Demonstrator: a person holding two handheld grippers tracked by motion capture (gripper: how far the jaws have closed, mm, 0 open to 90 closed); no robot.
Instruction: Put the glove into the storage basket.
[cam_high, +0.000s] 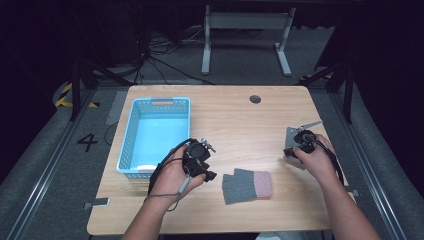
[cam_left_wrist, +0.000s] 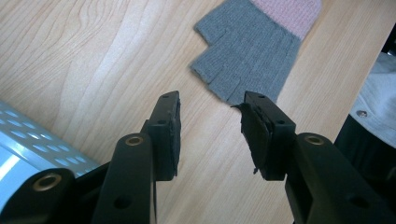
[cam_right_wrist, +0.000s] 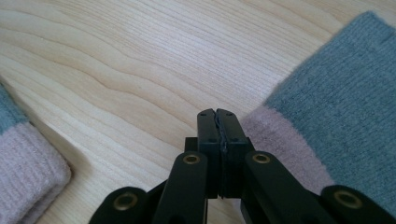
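One basket (cam_high: 134, 131), blue, at the table's (cam_high: 240, 112) left edge. One grey-and-pink glove (cam_high: 247, 185) lies flat near the front edge, with bare wood all around. The left gripper (cam_high: 212, 175) sits between basket and glove, jaws about half open and empty, the glove's finger ends just ahead. The right gripper (cam_right_wrist: 215, 114) is closed tight on nothing. Its own view shows knitted pieces on both sides; whether that makes two gloves, I can't tell.
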